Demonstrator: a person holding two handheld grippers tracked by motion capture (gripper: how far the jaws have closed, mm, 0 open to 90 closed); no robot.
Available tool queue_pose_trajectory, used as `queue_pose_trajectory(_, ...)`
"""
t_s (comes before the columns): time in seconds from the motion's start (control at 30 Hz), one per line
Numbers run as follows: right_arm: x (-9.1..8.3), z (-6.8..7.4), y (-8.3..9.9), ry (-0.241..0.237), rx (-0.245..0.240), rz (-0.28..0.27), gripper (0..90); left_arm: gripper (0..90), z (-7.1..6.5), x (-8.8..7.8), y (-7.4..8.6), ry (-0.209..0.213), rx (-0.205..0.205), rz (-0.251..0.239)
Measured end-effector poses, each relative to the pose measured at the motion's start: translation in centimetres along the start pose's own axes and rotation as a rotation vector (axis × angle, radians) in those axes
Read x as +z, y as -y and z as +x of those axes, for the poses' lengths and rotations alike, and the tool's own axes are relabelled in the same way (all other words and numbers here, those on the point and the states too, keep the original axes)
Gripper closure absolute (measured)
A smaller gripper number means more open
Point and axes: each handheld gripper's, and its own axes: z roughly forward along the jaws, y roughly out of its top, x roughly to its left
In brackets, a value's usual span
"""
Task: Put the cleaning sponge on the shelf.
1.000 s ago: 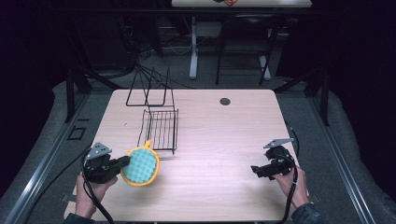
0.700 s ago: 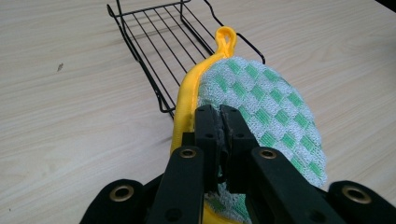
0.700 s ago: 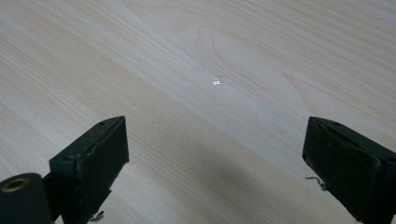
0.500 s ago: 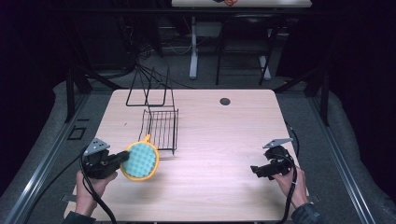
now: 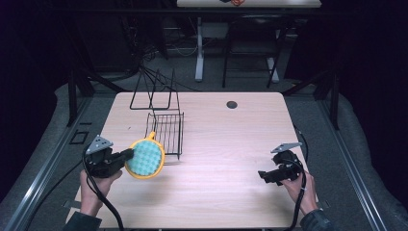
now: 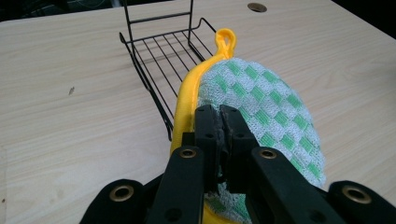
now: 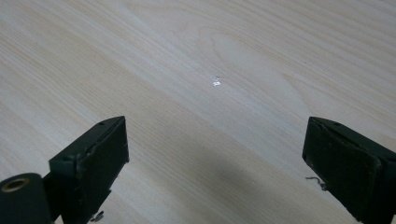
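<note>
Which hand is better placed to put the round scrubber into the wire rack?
Left. The left gripper is shut on the scrubber, right beside the wire rack. The right gripper is open above bare table, far across.

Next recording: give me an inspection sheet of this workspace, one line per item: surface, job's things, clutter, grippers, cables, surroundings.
Surface: light wooden table, with a round dark hole near its far edge.
Job's things: round yellow-rimmed green-checked scrubbing pad, held beside the near end of the black wire rack; its yellow loop points toward the rack.
Clutter: nothing seen.
Grippers: left gripper shut on the pad; right gripper open, nothing between its jaws, over bare table.
Cables: one black cable trails from the left gripper, another from the right.
Surroundings: dark room, grey floor, another table's legs behind.
</note>
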Motion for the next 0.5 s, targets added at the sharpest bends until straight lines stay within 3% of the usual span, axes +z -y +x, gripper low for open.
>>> queue_pose_trajectory(0.5,-0.1,0.0,0.0,0.003,-0.003,0.001,6.5,86.9,0.1,1.3,-1.1,-0.021,0.0,-0.028)
